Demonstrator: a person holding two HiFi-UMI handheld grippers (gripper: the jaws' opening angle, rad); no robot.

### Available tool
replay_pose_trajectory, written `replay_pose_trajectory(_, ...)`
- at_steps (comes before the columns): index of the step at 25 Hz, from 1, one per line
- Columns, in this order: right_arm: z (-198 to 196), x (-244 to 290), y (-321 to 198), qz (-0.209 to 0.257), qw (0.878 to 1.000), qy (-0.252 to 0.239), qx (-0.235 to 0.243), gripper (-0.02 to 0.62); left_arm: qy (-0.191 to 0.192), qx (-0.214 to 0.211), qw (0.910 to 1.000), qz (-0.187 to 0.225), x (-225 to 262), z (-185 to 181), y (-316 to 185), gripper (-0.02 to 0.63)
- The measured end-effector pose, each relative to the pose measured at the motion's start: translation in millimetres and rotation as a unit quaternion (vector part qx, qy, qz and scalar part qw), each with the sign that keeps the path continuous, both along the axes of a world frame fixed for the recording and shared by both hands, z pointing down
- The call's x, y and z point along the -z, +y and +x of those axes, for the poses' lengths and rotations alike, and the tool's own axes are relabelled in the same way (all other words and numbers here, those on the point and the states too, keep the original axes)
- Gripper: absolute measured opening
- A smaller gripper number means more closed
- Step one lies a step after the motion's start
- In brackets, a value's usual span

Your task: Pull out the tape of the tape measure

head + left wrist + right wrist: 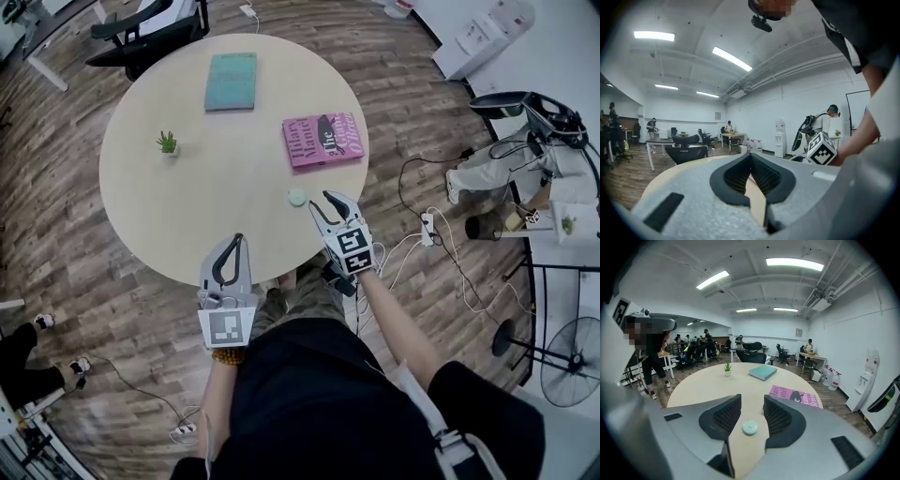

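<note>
**Right jaws spread over the tape measure near the table's edge**

The right gripper (751, 399) has its jaws spread, and nothing is pinched between them. Through the gap its own view shows the tape measure (750, 428), a small pale-green disc lying flat on the table (708, 385). Neither pad touches it. From the head view the right gripper (322, 201) reaches in over the near right rim, with the tape measure (297, 197) just beside its tips and close to that rim.

The left gripper (751, 157) has its jaws pressed together at the tips and holds nothing. In the head view it (239, 238) sits at the near edge of the table (225, 178), well apart from the disc.

Beyond the tape measure lies a pink book (323, 140), its outer side close to the right rim. A teal book (231, 81) lies toward the far edge and a small plant (168, 143) toward the left. Between the plant, the books and the disc the tabletop is bare (the widest open stretch runs left of the disc).

Off the right rim, cables (441, 234) trail over the floor (84, 281). A chair (141, 37) stands past the far edge.
</note>
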State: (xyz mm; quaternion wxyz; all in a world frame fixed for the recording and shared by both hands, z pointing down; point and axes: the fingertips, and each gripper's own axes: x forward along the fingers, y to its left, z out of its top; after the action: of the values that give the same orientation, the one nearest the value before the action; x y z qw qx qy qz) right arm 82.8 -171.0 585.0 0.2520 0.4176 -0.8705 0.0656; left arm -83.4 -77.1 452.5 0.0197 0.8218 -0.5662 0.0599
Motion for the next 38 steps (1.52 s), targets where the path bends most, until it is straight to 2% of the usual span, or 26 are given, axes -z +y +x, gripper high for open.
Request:
replay_pose_trajectory(7,-0.5,-39.2,-8.1,-0.037,0.999,0.016,0.014,0.153,-0.004,0.015,0.9998,-0.012,-7.8,-2.9,-8.8,0.009)
replay_pose_trajectory(11,-5.4,-55.4,-16.6,-0.057,0.998,0.023,0.025,0.201,-0.005,0.021,0.9996,-0.018,-10.9,-3.0,-17.8,0.009)
replay_pose_trajectory(21,-7.6,-107.6,-30.5,-0.115,0.992,0.039,0.036,0.236,-0.009,0.031,0.9989,-0.034,-21.9,1.3,-29.2,0.009)
replay_pose_trajectory(38,-25.5,-162.8,-39.5,-0.171,0.981,0.074,0.052,0.247,-0.011,0.069,0.9963,-0.050,-29.2,-17.1,-33.9,0.009)
